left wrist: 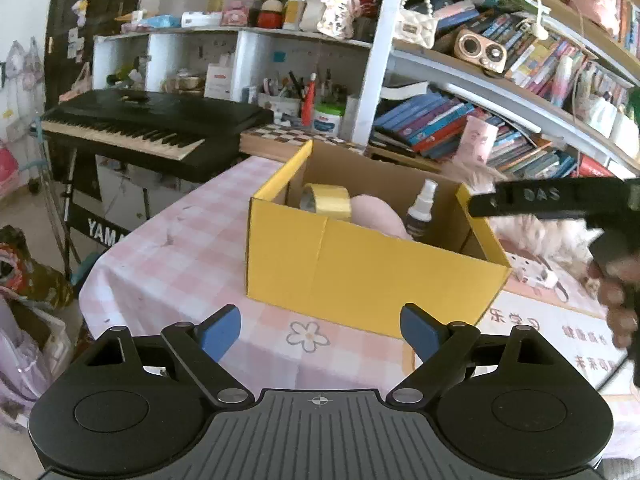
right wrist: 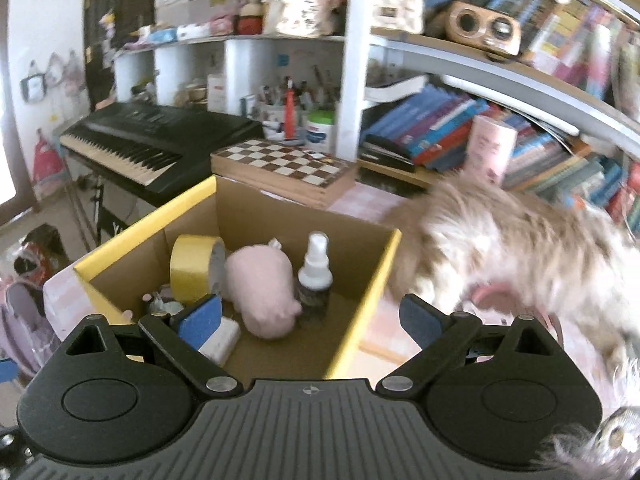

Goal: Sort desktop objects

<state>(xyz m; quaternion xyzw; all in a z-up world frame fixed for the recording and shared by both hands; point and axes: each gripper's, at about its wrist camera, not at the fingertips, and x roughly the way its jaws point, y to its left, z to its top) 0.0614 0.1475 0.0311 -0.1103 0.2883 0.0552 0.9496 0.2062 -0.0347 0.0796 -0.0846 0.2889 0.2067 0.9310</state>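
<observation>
Yellow cardboard box (right wrist: 372,276) sits open-topped on the pink checked tablecloth (left wrist: 180,248), and it fills the middle of both views. In the right wrist view the right gripper (right wrist: 310,320) hangs above the box's near right corner with its jaws wide apart and nothing between the blue pads (right wrist: 200,316); the left pad overlaps the box's inside, the right pad lies outside its right wall. Just past the left pad lies a white block (right wrist: 220,340), partly covered by it. Beyond that, a pink plush toy (right wrist: 264,288) lies in the centre of the box, a small spray bottle (right wrist: 315,276) stands upright just right of it, and a roll of yellow tape (right wrist: 196,272) stands on edge to the left. Small items in the box's lower left corner are too hidden to name.

In the left wrist view the left gripper (left wrist: 320,334) is also spread wide and empty, low in the frame, with the box's front wall just beyond the pads. Only the tops of the tape (left wrist: 326,200), plush (left wrist: 376,212) and bottle (left wrist: 420,212) show over the rim.

Right of the box a fluffy pale thing (right wrist: 520,248) is blurred beyond telling. A chessboard (right wrist: 280,168) lies behind the box, a keyboard (right wrist: 152,140) at the upper left, and bookshelves (right wrist: 480,128) at the upper right.
</observation>
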